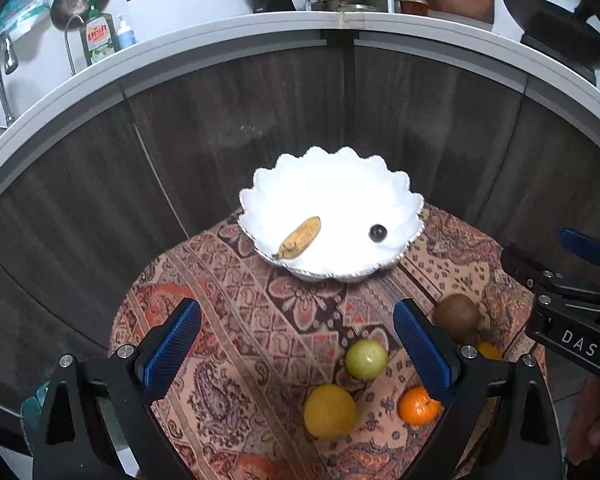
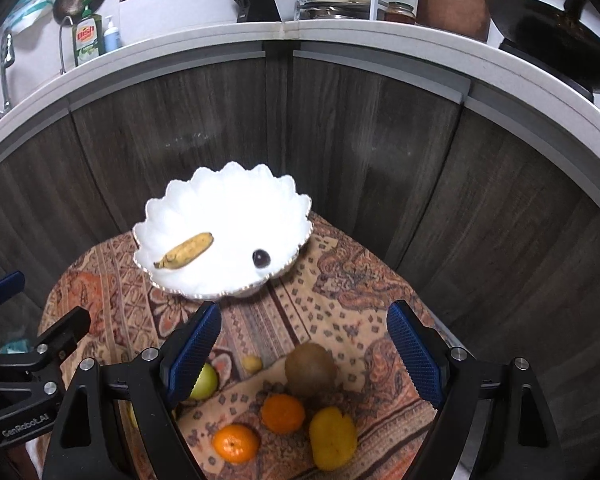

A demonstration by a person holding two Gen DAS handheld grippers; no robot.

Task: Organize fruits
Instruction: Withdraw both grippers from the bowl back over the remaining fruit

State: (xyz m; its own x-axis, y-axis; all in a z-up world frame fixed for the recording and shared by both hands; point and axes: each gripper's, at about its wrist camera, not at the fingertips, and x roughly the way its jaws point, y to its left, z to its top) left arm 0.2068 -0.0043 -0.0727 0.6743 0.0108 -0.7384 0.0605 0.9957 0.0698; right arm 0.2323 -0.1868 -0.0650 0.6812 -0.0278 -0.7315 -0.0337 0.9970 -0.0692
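A white scalloped bowl (image 1: 396,196) (image 2: 156,216) stands at the far end of a small patterned table. In it lie a small banana (image 1: 299,237) (image 2: 186,256) and a dark grape (image 1: 378,233) (image 2: 261,258). Loose on the cloth near me are a brown kiwi (image 1: 457,315) (image 2: 310,369), a green apple (image 1: 366,359) (image 2: 205,384), a yellow lemon (image 1: 330,411), two oranges (image 2: 282,413) (image 2: 236,443), a yellow fruit (image 2: 333,438) and a tiny yellow fruit (image 2: 252,363). My left gripper (image 1: 296,352) is open and empty above the cloth. My right gripper (image 2: 304,354) is open and empty above the kiwi.
The table's patterned cloth (image 1: 240,320) (image 2: 360,280) is backed by dark wood cabinet doors (image 1: 260,120) under a white counter (image 1: 220,44). On the counter stand a dish soap bottle (image 1: 98,34), a knife block (image 2: 258,2), pots and a black pan (image 2: 556,40).
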